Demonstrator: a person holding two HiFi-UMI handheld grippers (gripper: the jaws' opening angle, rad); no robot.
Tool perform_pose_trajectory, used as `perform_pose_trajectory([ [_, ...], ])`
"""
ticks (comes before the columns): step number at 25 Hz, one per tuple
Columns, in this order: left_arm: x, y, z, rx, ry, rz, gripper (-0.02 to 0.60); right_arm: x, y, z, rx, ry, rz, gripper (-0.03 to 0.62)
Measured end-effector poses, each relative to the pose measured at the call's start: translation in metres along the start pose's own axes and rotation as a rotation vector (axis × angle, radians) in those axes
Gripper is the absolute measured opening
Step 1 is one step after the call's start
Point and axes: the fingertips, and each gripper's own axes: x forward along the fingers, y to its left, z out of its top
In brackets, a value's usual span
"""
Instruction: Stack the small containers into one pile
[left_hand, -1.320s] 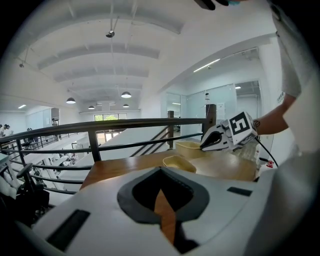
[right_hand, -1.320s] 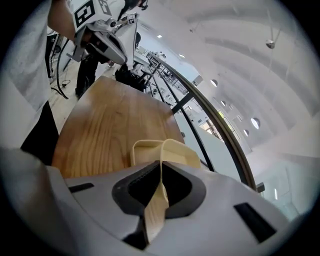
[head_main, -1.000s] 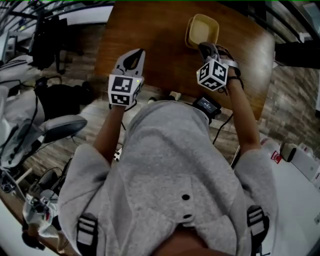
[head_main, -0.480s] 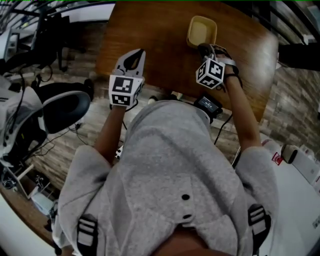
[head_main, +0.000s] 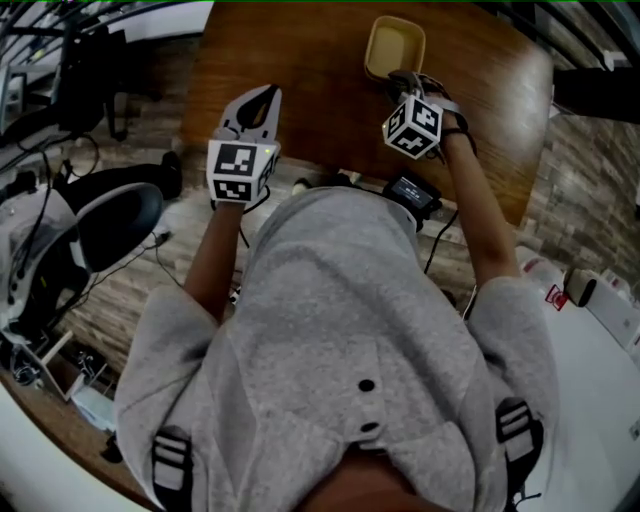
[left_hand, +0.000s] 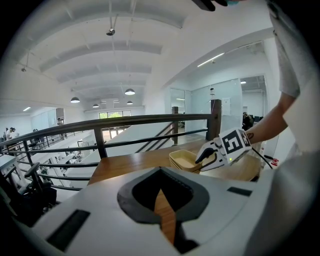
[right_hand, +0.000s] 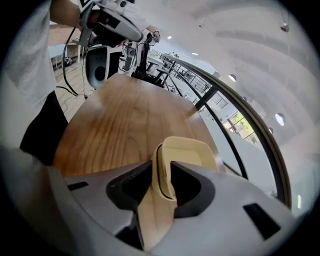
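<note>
Containers (head_main: 394, 45), are they in one pile now?

— I think so. They sit at the far side of the table (head_main: 300, 60), a bit to the right, one inside the other. In the left gripper view I can see two rims, one on top of the other.

What just changed?

— The right gripper (head_main: 400, 80) has just been opening its jaws. Now they stand wide. The near rim of the top container is between them, but the pads do not press on it.

So it let go?

— That is my guess. A second ago the top one sat a bit crooked, and another rim peeked out at the side. Now, from above, I see just one neat shape.

And the other hand?

— The left gripper (head_main: 262, 95) hangs over the near left edge of the table, well apart from the pile. Its jaws are together, with nothing in them.

What do the containers look like?

— Small, pale yellow and shallow. They are square with round corners and a thick rim. The top one is empty. I think they are light plastic.

Is the job done?

— I see no other containers on the table, so it may be nearly done. The right gripper should pull back slowly so it does not bump the pile.
</note>
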Motion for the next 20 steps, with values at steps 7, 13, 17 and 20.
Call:
perform_pose_trajectory([
  [7,0.009,0.004,0.0,0.0,0.009,-0.052,0.012,-0.014,-0.006,0.0,0.167,-0.039,0.003,0.143],
  [13,0.0,0.017,0.001,0.01,-0.004,-0.125,0.014,-0.049,-0.005,0.03,0.375,-0.108,-0.095,0.116],
  [17,-0.012,0.013,0.008,0.018,-0.03,-0.171,0.013,-0.088,-0.009,0.047,0.501,-0.174,-0.199,0.038],
  [20,-0.027,0.0,0.016,0.023,-0.058,-0.205,0.012,-0.128,-0.009,0.054,0.662,-0.26,-0.249,0.015],
])
